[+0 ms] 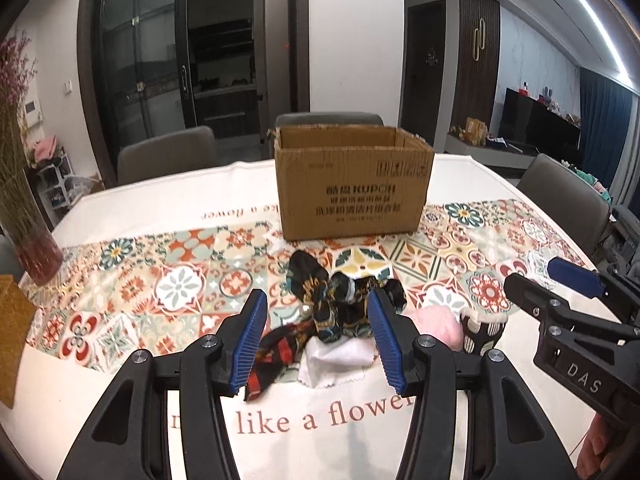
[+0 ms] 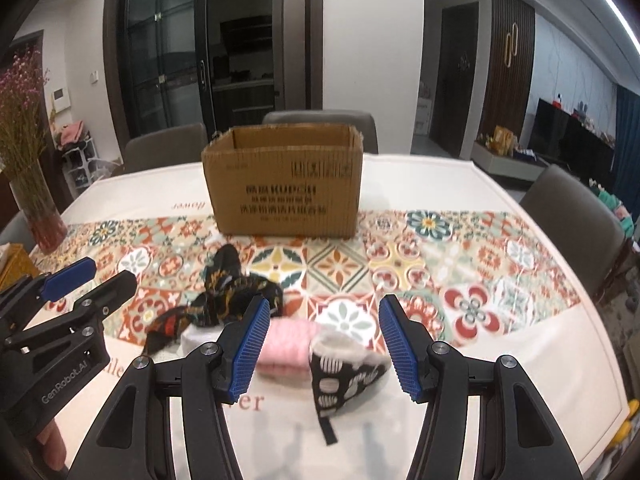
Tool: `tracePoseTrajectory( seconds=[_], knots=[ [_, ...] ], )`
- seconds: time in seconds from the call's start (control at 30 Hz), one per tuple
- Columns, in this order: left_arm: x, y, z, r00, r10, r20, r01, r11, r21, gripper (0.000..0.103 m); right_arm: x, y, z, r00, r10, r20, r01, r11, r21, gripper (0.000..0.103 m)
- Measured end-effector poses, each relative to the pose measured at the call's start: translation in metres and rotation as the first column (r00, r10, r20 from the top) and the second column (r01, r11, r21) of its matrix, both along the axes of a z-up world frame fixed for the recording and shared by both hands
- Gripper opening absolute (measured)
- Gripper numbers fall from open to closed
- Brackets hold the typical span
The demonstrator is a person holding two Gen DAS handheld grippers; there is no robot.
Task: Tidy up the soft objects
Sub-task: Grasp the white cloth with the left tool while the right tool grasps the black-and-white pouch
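Before the box (image 1: 352,184), soft pile: scarf (image 1: 340,300), pink cloth (image 2: 286,346), spotted pouch (image 2: 344,376); left gripper (image 1: 318,342) and right gripper (image 2: 324,346) both apart, holding nothing.

Ahead of my tongs: box (image 1: 352,184), matt corrugated cardboard. Beneath them: tablecloth (image 1: 160,280), smooth printed cloth. My pads (image 1: 250,344), ribbed blue plastic. Between them: scarf (image 1: 340,300), glossy silky cloth.

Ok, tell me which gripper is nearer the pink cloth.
Right. The right gripper frames the pink cloth and the spotted black sock between open jaws. The left gripper is off to the side, over the dark scarf.
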State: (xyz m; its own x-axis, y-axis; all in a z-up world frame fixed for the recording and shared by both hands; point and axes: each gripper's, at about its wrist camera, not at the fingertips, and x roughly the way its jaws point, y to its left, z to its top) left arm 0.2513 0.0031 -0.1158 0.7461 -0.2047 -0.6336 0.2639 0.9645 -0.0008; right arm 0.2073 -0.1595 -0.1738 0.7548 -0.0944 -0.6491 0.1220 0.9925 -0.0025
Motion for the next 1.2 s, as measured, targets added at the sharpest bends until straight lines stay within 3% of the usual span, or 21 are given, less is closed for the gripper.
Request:
tracePoseTrajectory(
  seconds=[0.6, 1.2],
  knots=[
    [0.015, -0.003, -0.066, 0.994, -0.001, -0.105, 0.002, 1.000, 0.013, 0.051, -0.001, -0.008, -0.055, 0.992, -0.109, -0.062, 0.111, 0.993, 0.040, 0.058],
    [0.044, -0.004, -0.110, 0.980, 0.042, -0.195, -0.052, 0.998, -0.042, 0.051, 0.015, -0.011, -0.084, 0.981, -0.172, -0.086, 0.177, 0.983, 0.054, 0.058]
  ],
)
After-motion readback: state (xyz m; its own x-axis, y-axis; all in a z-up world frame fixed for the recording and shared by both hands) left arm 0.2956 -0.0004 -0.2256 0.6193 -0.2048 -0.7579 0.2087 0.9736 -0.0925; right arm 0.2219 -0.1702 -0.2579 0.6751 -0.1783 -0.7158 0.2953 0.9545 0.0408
